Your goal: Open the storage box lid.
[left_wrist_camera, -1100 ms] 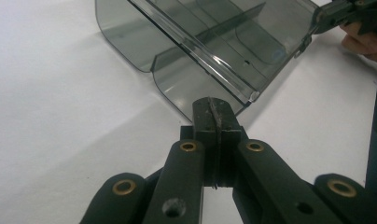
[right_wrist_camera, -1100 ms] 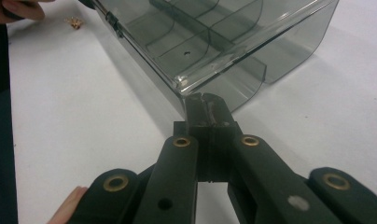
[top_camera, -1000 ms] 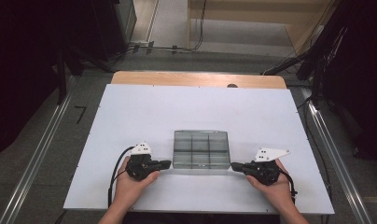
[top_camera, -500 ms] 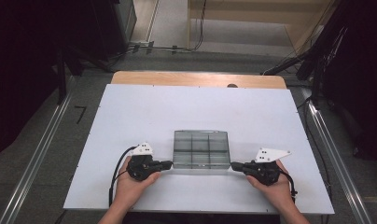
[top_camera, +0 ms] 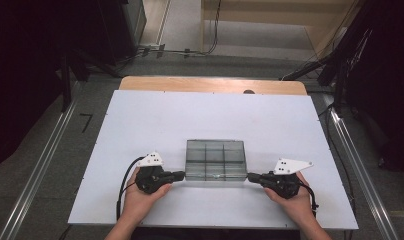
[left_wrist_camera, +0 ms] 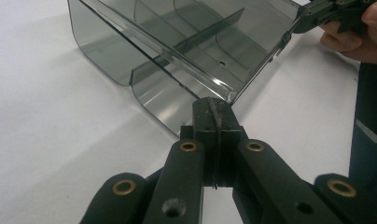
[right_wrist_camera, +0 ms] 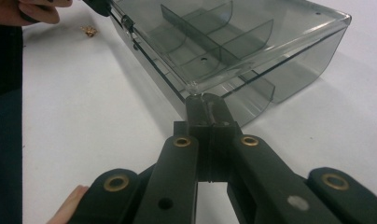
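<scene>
A smoky clear plastic box (top_camera: 215, 159) with inner dividers lies in the middle of the white table, lid down. My left gripper (top_camera: 181, 175) is shut, and its tip rests against the box's near left corner. In the left gripper view the closed jaw tips (left_wrist_camera: 214, 105) meet the lid's edge at that corner of the box (left_wrist_camera: 177, 46). My right gripper (top_camera: 250, 176) is shut too, at the near right corner. In the right gripper view its tip (right_wrist_camera: 206, 100) touches the lid's rim on the box (right_wrist_camera: 224, 42). Nothing sits between either pair of jaws.
The white table top (top_camera: 140, 125) reaches well beyond the box on all sides, with a wooden strip (top_camera: 210, 84) at its far edge. A tiny gold piece (right_wrist_camera: 88, 31) lies on the table near the left hand. Metal rails (top_camera: 40, 165) run along the floor beside the table.
</scene>
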The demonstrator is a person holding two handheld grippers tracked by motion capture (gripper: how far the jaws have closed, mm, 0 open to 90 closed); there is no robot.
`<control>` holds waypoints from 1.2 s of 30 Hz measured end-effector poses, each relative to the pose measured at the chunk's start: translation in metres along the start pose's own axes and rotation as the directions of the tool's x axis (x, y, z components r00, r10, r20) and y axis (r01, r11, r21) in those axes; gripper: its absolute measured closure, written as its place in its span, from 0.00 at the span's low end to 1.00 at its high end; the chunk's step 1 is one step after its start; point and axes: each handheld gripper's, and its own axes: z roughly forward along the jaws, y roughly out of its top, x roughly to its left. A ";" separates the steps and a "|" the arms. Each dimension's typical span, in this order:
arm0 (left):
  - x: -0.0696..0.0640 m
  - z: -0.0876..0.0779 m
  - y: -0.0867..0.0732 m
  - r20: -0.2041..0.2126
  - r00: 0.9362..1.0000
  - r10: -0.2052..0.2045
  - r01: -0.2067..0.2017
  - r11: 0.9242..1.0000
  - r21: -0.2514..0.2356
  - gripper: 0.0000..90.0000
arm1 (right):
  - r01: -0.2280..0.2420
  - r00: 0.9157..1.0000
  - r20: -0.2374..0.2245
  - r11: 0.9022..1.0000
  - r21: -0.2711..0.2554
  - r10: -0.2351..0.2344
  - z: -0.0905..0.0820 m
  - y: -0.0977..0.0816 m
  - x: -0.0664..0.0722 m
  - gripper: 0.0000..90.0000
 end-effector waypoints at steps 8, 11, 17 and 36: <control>-0.003 -0.002 0.002 0.003 1.000 0.014 -0.014 0.998 -0.055 1.00 | 0.008 1.000 0.004 0.999 -0.032 -0.008 -0.005 0.005 0.003 0.99; -0.004 -0.002 0.004 0.006 1.000 0.017 -0.017 0.997 -0.076 1.00 | 0.003 1.000 0.010 0.999 -0.047 -0.002 -0.007 0.007 0.003 0.99; -0.005 -0.003 0.006 0.009 1.000 0.024 -0.023 0.992 -0.122 1.00 | -0.003 0.999 0.036 0.998 -0.063 0.006 -0.010 0.013 0.005 0.99; -0.004 -0.004 0.023 0.012 0.999 0.030 -0.027 0.975 -0.219 1.00 | -0.004 0.998 0.061 0.995 -0.099 0.010 -0.016 0.035 0.000 0.99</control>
